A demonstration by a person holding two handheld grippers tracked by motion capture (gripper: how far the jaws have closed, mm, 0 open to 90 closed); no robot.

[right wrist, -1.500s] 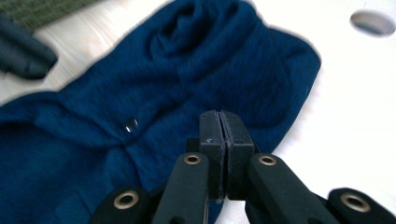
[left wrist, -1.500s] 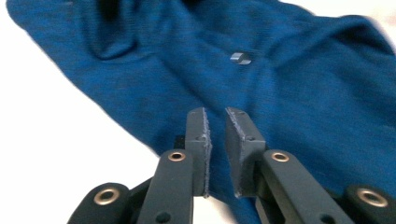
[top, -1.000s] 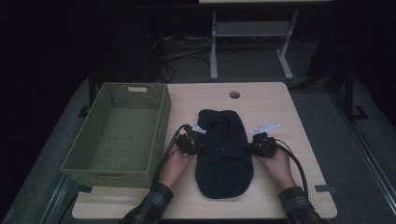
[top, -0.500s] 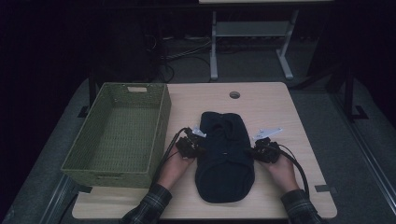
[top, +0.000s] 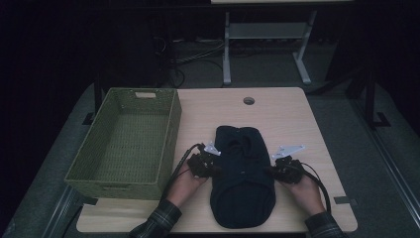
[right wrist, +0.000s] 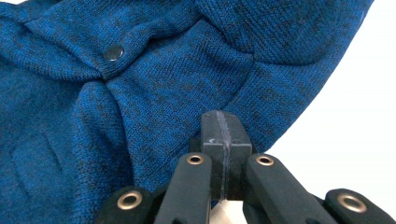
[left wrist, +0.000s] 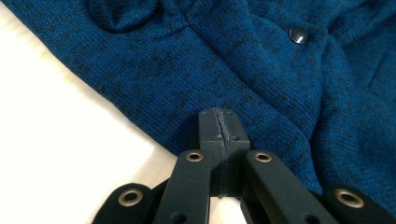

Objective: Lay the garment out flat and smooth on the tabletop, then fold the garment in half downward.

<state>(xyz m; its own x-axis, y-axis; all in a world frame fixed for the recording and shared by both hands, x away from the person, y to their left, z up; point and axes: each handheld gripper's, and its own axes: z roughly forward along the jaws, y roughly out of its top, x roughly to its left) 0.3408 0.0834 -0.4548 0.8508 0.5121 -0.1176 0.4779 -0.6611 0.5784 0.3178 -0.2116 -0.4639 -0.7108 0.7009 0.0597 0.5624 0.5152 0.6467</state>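
1. High view. Table [top: 282, 111]: light wood, centre of frame, with a round hole [top: 248, 100] near its upper edge. Basket [top: 86, 168]: green woven, rectangular, left of centre, over the table's left edge. Sweater [top: 241, 183]: dark, folded into a long bundle, lower centre, running from mid-table to the lower edge; well apart from the basket. Left gripper [top: 214, 169]: at the sweater's left edge, lower centre-left, held by a hand [top: 185, 182] with a plaid cuff. Right gripper [top: 272, 171]: at the sweater's right edge, held by a hand [top: 304, 191]. Cables trail from both toward the bottom. Whether either gripper pinches cloth cannot be told at this size.

2. Left gripper view. Left gripper [left wrist: 219, 122]: jaws clenched together, pads meeting along a seam, bottom centre. The tip lies over the sweater [left wrist: 261, 60], blue knit here, covering the upper and right parts of the frame. Snap button [left wrist: 298, 34]: upper right. Table [left wrist: 51, 140]: pale, left side. No cloth shows between the pads.

3. Right gripper view. Right gripper [right wrist: 224, 126]: jaws clenched, pads pressed flat to each other, bottom centre. Sweater [right wrist: 154, 65]: covers the left and upper frame, its edge running down to the tip. Snap button [right wrist: 113, 52]: upper left. Table [right wrist: 355, 116]: pale, right side. No cloth shows between the pads.
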